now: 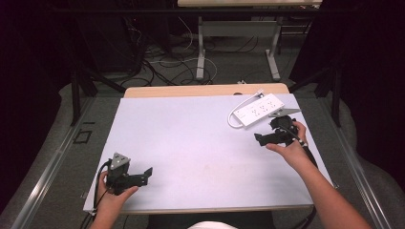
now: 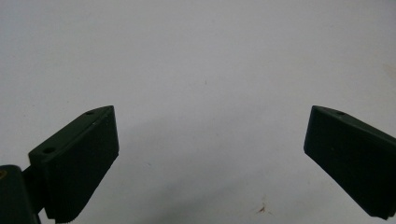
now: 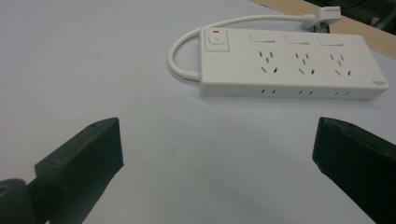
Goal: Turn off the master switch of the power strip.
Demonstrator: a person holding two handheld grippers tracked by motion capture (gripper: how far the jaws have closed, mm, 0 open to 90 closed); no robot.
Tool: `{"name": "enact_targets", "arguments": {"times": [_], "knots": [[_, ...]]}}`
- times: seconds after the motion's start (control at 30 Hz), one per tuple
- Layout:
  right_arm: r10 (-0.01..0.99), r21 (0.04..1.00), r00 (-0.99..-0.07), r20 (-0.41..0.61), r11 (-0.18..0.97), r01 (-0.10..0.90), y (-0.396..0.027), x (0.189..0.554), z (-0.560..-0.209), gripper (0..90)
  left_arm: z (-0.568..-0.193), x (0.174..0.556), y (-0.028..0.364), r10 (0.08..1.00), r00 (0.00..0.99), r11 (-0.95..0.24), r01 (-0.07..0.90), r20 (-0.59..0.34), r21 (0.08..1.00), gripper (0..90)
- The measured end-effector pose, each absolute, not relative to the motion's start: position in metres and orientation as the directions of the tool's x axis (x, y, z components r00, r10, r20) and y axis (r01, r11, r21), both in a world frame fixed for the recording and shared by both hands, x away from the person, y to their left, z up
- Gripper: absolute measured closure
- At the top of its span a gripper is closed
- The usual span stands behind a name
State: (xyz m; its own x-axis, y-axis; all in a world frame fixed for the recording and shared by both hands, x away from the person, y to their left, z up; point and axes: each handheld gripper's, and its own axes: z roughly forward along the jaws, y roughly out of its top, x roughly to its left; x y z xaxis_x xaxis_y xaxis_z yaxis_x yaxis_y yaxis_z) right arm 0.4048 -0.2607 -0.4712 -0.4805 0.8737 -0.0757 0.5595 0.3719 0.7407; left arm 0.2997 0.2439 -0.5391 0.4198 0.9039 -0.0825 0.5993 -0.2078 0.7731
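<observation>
Fingers on your right gripper stand wide apart with nothing between them, aimed at the white power strip that lies flat near the far right corner of the desk, just beyond the gripper. Your left gripper is just as wide and empty, near the near left corner over bare desk, well apart from the strip. Expect the strip to be a rigid, fairly light plastic bar with smooth, somewhat slippery sides. Take it across its narrow width around mid-length, clear of the switch. Its short cord loops off one end to the plug and will likely drag behind.
</observation>
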Motion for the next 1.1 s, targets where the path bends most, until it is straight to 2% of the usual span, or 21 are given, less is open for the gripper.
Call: {"name": "enact_targets", "arguments": {"times": [1.1], "knots": [[0.862,0.671,-0.494,-0.108,0.43,0.604,-0.245,0.454,-0.463,6.4,-0.539,0.3,0.247,0.914,0.395,-0.19,0.616,-0.091,0.765,4.4]]}}
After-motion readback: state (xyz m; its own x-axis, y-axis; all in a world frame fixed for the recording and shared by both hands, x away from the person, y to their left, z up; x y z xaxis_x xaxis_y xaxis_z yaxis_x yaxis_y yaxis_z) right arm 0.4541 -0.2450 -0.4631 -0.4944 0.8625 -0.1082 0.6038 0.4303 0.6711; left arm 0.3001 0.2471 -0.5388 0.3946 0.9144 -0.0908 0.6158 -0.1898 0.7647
